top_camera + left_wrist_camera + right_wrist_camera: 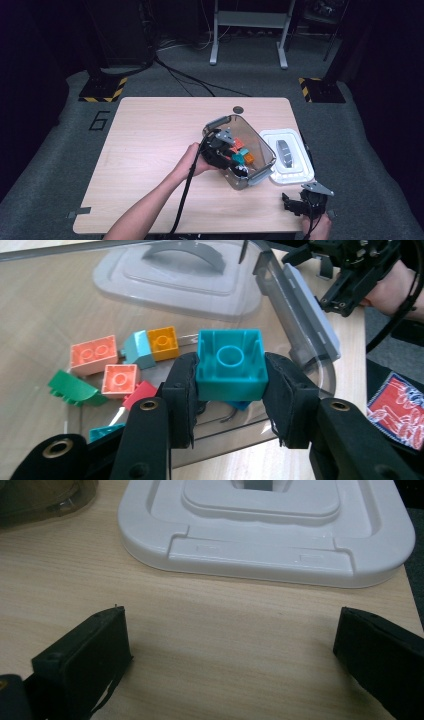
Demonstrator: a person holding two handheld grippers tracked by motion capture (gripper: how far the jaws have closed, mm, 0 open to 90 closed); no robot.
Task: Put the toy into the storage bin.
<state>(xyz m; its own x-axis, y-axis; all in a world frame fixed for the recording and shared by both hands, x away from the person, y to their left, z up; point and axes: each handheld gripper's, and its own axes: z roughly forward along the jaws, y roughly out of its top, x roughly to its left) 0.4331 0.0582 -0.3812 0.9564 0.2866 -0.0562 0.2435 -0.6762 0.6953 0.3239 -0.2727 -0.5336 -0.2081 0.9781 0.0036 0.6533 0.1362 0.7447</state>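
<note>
Plainly the teal brick (230,365) is light, rigid moulded plastic with slick walls, so its two flat opposite sides are the place to hold it, and the left tool (229,390) clamps exactly there, hollow underside facing the camera. It hangs inside the smoky clear bin (265,145), above loose bricks at nine o'clock. The right tool (230,645) rests open on the table (150,130), the white lid (270,555) at its twelve o'clock.

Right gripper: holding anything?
No, the right gripper has its jaws wide apart over bare table, just short of the white lid.
</note>
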